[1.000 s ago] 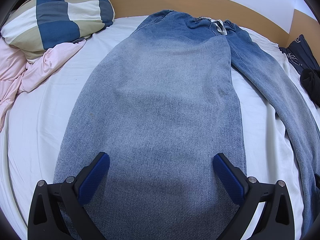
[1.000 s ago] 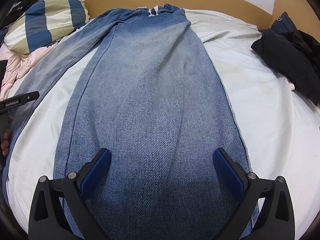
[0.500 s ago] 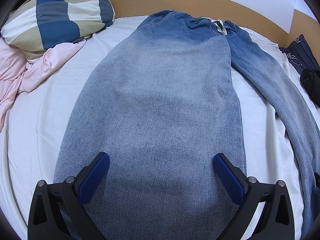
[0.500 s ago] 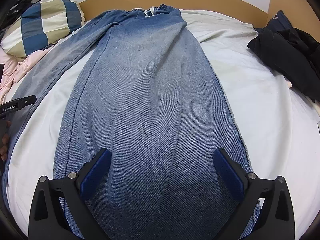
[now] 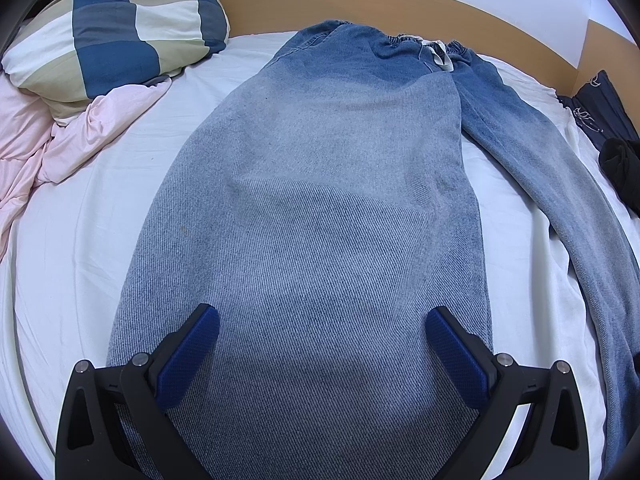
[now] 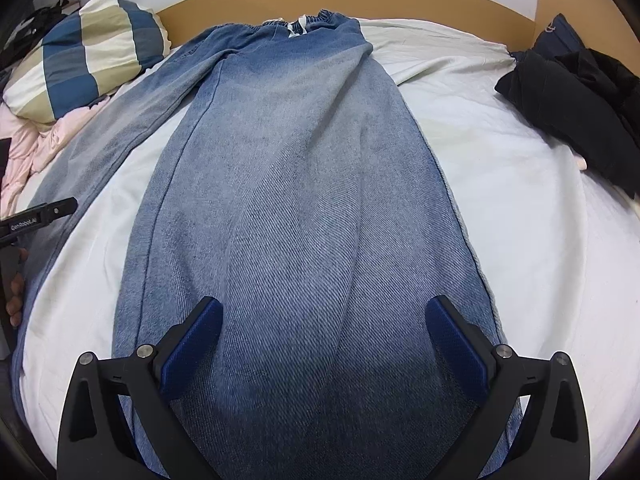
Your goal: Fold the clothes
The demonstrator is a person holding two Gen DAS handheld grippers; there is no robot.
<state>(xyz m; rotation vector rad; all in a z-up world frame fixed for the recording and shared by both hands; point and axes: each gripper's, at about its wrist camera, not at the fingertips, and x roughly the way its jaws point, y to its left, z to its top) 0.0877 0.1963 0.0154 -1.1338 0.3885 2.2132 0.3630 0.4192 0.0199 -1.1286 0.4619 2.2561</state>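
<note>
A pair of faded blue jeans (image 5: 320, 208) lies spread flat on the white bed, waistband with a white drawstring (image 5: 440, 54) at the far end by the headboard. My left gripper (image 5: 322, 346) is open, hovering over the lower part of the left leg. My right gripper (image 6: 324, 338) is open over the lower part of the right leg (image 6: 304, 208). In the right wrist view the other leg (image 6: 120, 120) runs off to the left, and the left gripper's body (image 6: 36, 218) shows at the left edge.
A checked blue, beige and white pillow (image 5: 116, 28) and a pink blanket (image 5: 60, 136) lie at the far left. Dark clothes (image 6: 580, 96) are piled at the far right. A wooden headboard (image 5: 400, 4) bounds the far side of the white sheet (image 6: 520, 220).
The right gripper has moved slightly forward and to the right over its leg. The left gripper has barely moved. Both stay open.
</note>
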